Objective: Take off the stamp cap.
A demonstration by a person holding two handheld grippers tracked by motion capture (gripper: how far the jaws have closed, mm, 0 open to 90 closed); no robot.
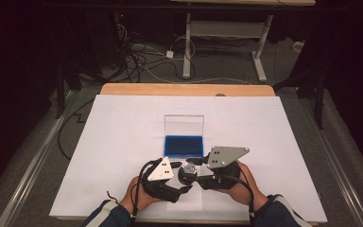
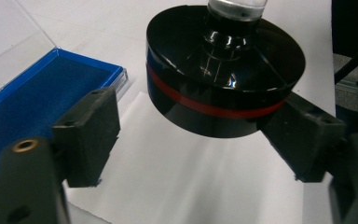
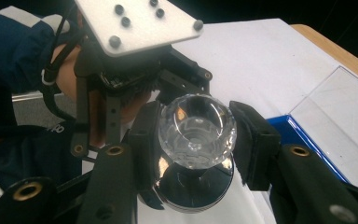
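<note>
Black jaws of the right gripper (image 3: 193,140) clench the clear faceted glass knob (image 3: 196,129) of a trophy-like piece, held just above the white sheet (image 1: 123,142) near the table's front edge. Its round black base (image 2: 223,79) has a red band around the side. Around that base the left gripper (image 2: 205,140) stands released, one jaw touching the base, the other clear. Just beyond lies an open blue-lined case (image 1: 184,145) with a clear lid. No writing is readable

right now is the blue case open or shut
Open. The blue case lies on the table with its clear lid standing up behind it, and the blue-lined tray looks empty.
</note>
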